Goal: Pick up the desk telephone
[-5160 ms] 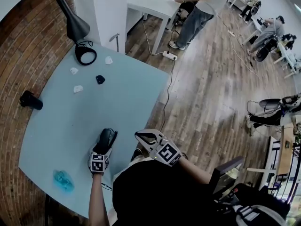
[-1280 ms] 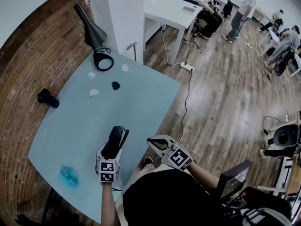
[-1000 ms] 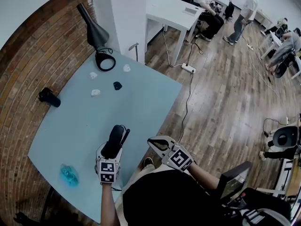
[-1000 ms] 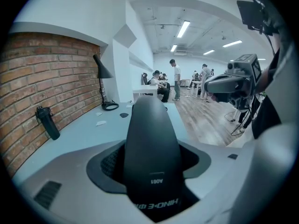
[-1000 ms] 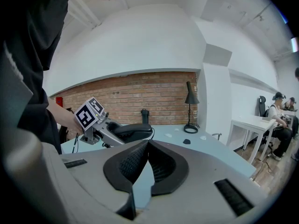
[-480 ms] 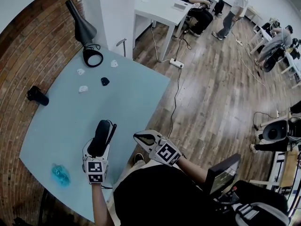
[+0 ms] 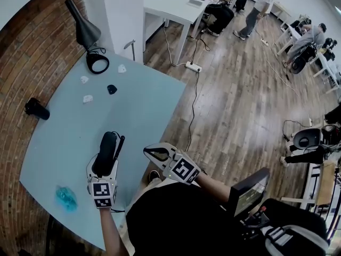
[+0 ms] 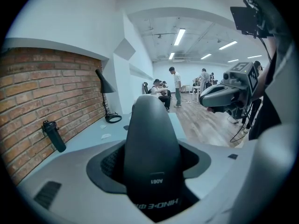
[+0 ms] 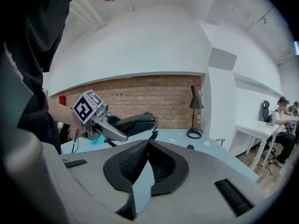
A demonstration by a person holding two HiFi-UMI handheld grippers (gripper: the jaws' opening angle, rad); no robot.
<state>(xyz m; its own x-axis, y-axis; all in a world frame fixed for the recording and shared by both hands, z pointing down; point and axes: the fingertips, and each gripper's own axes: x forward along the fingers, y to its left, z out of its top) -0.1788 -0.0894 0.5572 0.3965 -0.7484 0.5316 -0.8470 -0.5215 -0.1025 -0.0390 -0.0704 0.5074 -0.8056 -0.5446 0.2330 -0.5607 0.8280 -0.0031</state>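
Since five seconds back, your left gripper (image 7: 104, 163) sits higher with the phone handset (image 7: 108, 143): both look larger from the head view and lie a little further left over the pale blue table (image 7: 74, 127). Your left jaws stand wide and pinch the black handset across its sides, and it fills the gap between them in the left gripper view. The handset hangs clear of the tabletop near the table's front edge, its curly cord (image 9: 153, 135) drooping beneath. Your right gripper (image 7: 151, 153) is just beside it, off the table's edge, jaws pressed together with nothing between them. Well apart, at the far end, stand a black desk lamp (image 7: 85, 33), a dark bottle (image 7: 36, 109), some small white scraps (image 7: 88, 98) and a small black piece (image 7: 112, 89). A crumpled blue thing (image 7: 65, 199) lies near the front corner.
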